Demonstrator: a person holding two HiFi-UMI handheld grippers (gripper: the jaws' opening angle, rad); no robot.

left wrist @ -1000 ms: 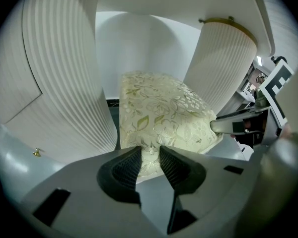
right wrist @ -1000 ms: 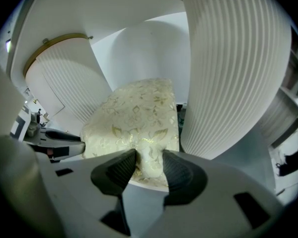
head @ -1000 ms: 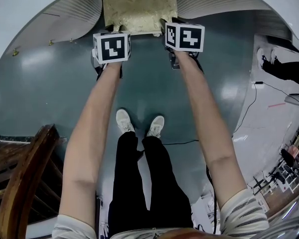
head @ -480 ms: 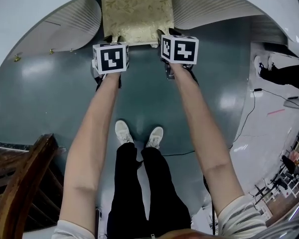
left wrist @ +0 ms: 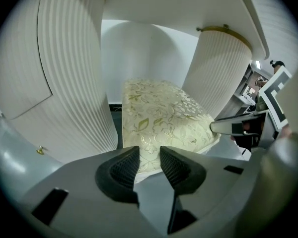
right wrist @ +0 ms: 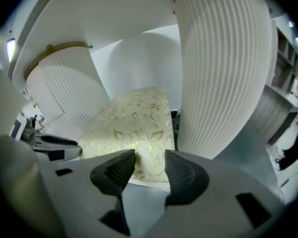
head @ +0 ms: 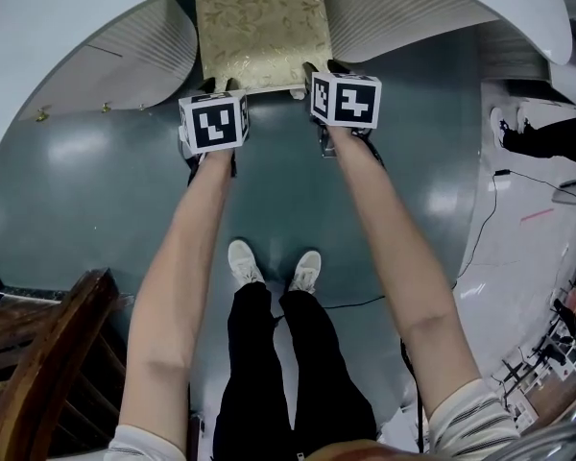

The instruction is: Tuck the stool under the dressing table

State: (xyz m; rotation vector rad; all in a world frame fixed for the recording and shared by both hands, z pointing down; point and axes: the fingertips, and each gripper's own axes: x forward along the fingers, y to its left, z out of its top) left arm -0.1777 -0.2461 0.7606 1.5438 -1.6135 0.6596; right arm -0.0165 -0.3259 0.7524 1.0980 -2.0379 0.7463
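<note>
The stool [head: 259, 27] has a gold floral cushion and stands between the two fluted white pedestals [head: 125, 65] [head: 403, 12] of the dressing table [head: 58, 8], its far part under the tabletop. My left gripper [head: 221, 86] is at the stool's near left corner, my right gripper [head: 319, 68] at its near right corner. In the left gripper view the jaws [left wrist: 149, 155] stand slightly apart with the cushion edge [left wrist: 164, 118] at their tips. The right gripper view shows the same: jaws [right wrist: 150, 160] apart, cushion [right wrist: 134, 123] just beyond them.
A dark wooden chair [head: 38, 373] stands at the lower left. My feet [head: 269, 267] are on the glossy grey-green floor. A thin cable [head: 490, 209] runs along the floor at the right, near another person's shoes [head: 528, 133].
Both grippers and the stool's near edge have edged forward, a little deeper between the pedestals. The jaws look the same.
</note>
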